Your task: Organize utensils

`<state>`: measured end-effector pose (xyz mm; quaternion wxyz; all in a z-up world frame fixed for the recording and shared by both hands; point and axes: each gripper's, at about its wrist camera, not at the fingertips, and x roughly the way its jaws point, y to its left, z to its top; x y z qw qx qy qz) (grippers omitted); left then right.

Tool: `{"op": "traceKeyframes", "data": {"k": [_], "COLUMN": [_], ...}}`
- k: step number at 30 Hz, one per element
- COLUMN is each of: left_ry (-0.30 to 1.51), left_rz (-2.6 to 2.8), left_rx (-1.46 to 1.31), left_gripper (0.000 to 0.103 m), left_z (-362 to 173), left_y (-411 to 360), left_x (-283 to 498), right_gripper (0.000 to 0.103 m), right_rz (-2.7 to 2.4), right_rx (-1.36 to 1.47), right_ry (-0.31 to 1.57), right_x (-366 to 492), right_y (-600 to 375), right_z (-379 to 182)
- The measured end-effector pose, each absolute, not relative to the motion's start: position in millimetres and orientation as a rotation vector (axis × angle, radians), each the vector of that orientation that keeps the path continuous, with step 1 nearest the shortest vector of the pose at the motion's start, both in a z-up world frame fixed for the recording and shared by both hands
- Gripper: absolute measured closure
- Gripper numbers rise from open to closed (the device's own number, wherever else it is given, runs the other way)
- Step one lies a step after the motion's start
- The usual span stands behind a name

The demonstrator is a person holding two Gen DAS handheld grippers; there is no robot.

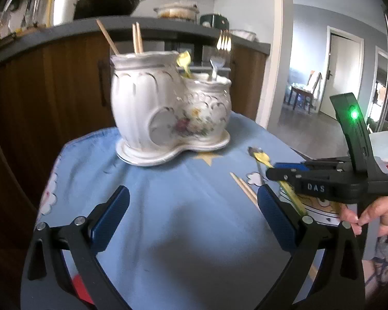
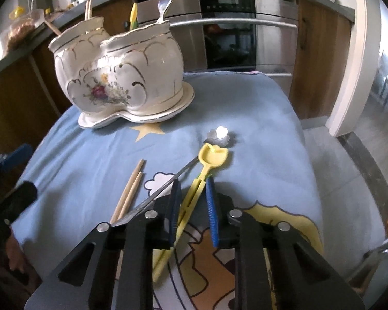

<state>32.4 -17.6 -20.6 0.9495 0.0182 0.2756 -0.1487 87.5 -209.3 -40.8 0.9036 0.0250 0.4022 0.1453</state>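
A white ceramic double-pot utensil holder (image 1: pixel 168 108) (image 2: pixel 119 77) stands on the blue cloth; its taller pot holds chopsticks (image 1: pixel 137 38), its shorter pot a gold fork (image 1: pixel 223 42), a metal spoon and a yellow spoon. On the cloth lie a yellow plastic spoon (image 2: pixel 194 188), a metal spoon (image 2: pixel 219 135) and a pair of chopsticks (image 2: pixel 129 190). My right gripper (image 2: pixel 192 199) straddles the yellow spoon's handle, its jaws narrowly apart and not clamped. It also shows in the left wrist view (image 1: pixel 274 174). My left gripper (image 1: pixel 192 206) is open and empty above the cloth.
The blue cartoon cloth (image 1: pixel 168 219) covers a small table. Behind it are wooden cabinets (image 1: pixel 51 90), a counter with a pan and pots, and an oven (image 2: pixel 227 31). An open doorway (image 1: pixel 323 77) lies to the right.
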Motion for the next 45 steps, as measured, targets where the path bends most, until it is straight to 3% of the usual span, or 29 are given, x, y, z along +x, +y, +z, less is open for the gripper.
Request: {"op": "traceKeyframes", "data": {"k": [1,6,12,14,19,28,45], "left_ry": [0.583,0.683,0.767,0.774,0.766,0.780,0.857], "left_rz": [-0.312,-0.352,-0.389,-0.395,-0.412,-0.419,-0.363], "left_rx": [0.031,0.041,0.088,0.107,0.121,0.239,0.177], "left_gripper": [0.006,0.006,0.026,0.039,0.041,0.060,0.060], "left_z": [-21.9,-32.1,-44.7,-46.4,-39.1,-27.3,-38.0], "left_y": [-20.6,-40.3,-64.4,-70.1,-80.7,-110.0,-82.4], "left_x": [32.9,30.2,19.9,17.6,22.7,63.9,71.8], "right_gripper": [0.092,0.093,0.093,0.093,0.093,0.093,0.093], "right_rz": [0.307,0.330,0.357,0.363,0.360,0.321,0.353], "right_rx": [0.056,0.063,0.113,0.124,0.152,0.192,0.198], "right_ry": [0.826,0.786,0.768,0.762,0.739,0.707,0.707], "right_x": [86.6,81.7,78.8,77.2,74.8,76.1,79.2], "right_y": [-211.0,-217.4,-229.7,-233.1,-240.4,-262.1,-263.9], "right_z": [-39.7,-31.4,-27.1,-26.1,-20.7,-15.0,-14.9]}}
